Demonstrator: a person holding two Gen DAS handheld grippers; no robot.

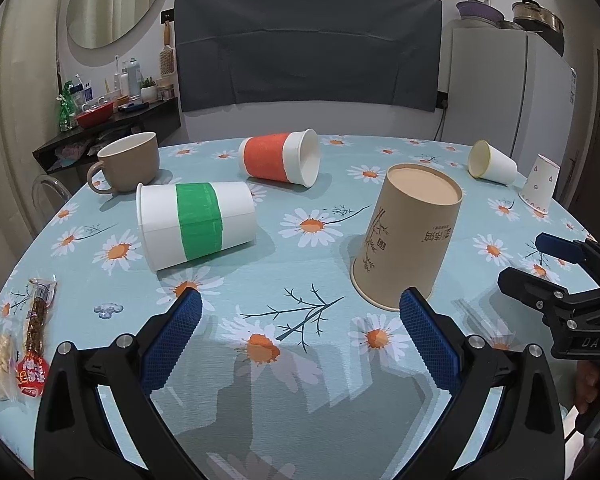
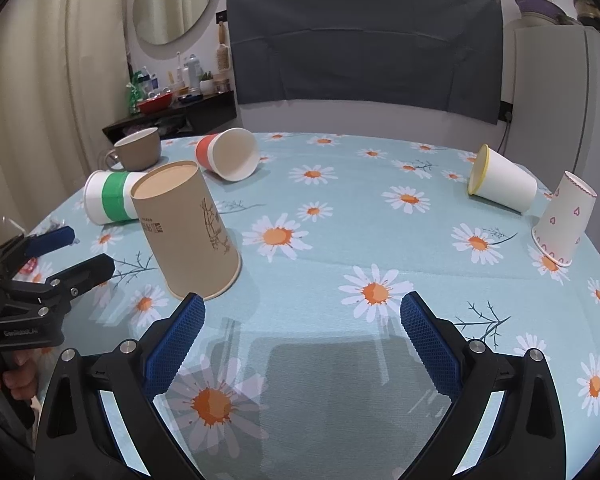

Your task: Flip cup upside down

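Observation:
A tall brown paper cup (image 1: 406,236) stands upside down, mouth on the table; it also shows in the right wrist view (image 2: 186,232). My left gripper (image 1: 300,340) is open and empty, just in front of the cup and to its left. My right gripper (image 2: 302,340) is open and empty, to the right of the cup. The right gripper shows at the edge of the left wrist view (image 1: 540,264), the left gripper at the edge of the right wrist view (image 2: 68,252). A green-banded cup (image 1: 198,224), an orange-banded cup (image 1: 280,158) and a white cup (image 1: 492,160) lie on their sides.
A round table with a daisy tablecloth (image 1: 300,248). A beige mug (image 1: 128,162) stands upright at the back left. A small heart-print cup (image 1: 540,184) stands upside down at the right. Snack packets (image 1: 32,336) lie at the left edge. A fridge (image 1: 500,92) stands behind.

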